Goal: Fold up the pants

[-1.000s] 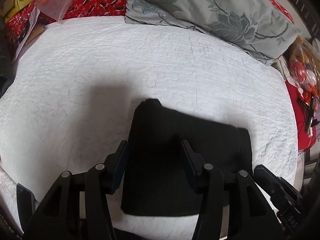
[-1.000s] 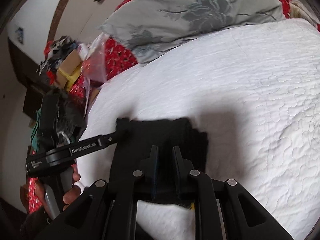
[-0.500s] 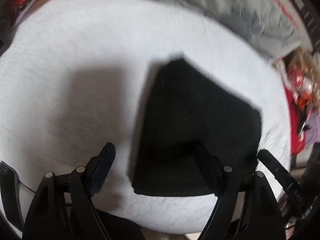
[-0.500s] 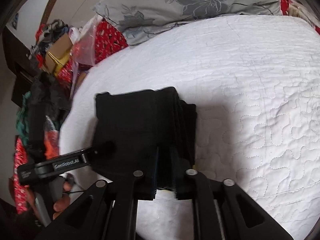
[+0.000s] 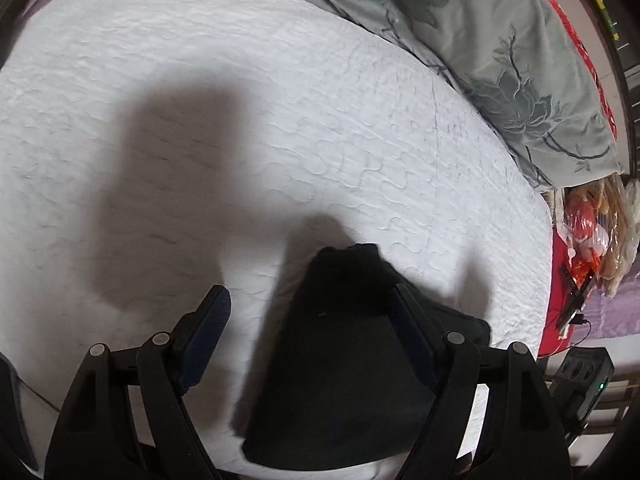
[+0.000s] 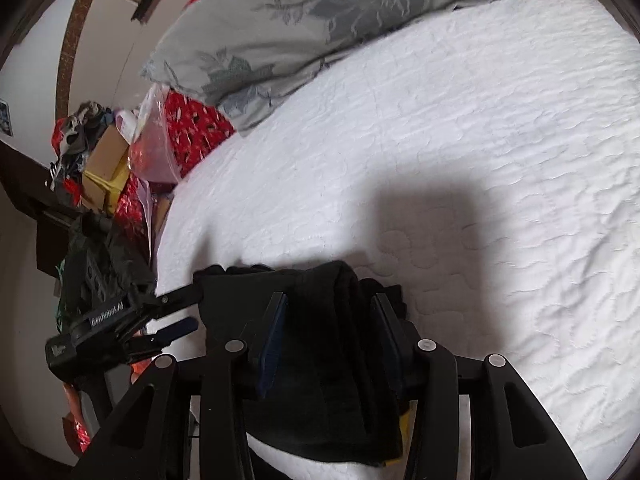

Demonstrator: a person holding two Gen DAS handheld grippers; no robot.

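- While the black pants (image 5: 344, 364) lie folded into a compact stack near the front edge of the white quilted bedspread (image 5: 280, 120), both grippers hang over them, pointing steeply down.
- From its own wrist view, the left gripper (image 5: 308, 312) stands wide open: 1 finger sits over bare quilt to the left of the stack, the other over the top of the black cloth, and nothing is pinched between them.
- Its jaws have just been opening, and they now hold steady at that wide spread.
- Seen from the right wrist, the left gripper (image 6: 176, 312) reaches in from the left, with 1 finger at the stack's left edge and the other lower, beside it; whether either touches the cloth I cannot tell.
- On the other side, the right gripper (image 6: 330, 312) straddles the thick folded edge of the pants (image 6: 320, 360), whose layers show as stacked ridges.
- Its jaws have just been opening; the fold is between the 2 blue-lined fingers (image 6: 272, 340), but the pads stand off the cloth and do not press it.
- Behind the stack, a grey floral pillow (image 6: 320, 20) lies along the far side of the bed, over a red patterned cover (image 6: 192, 132).
- Boxes and clutter (image 6: 104, 160) sit beyond the bed's left corner.
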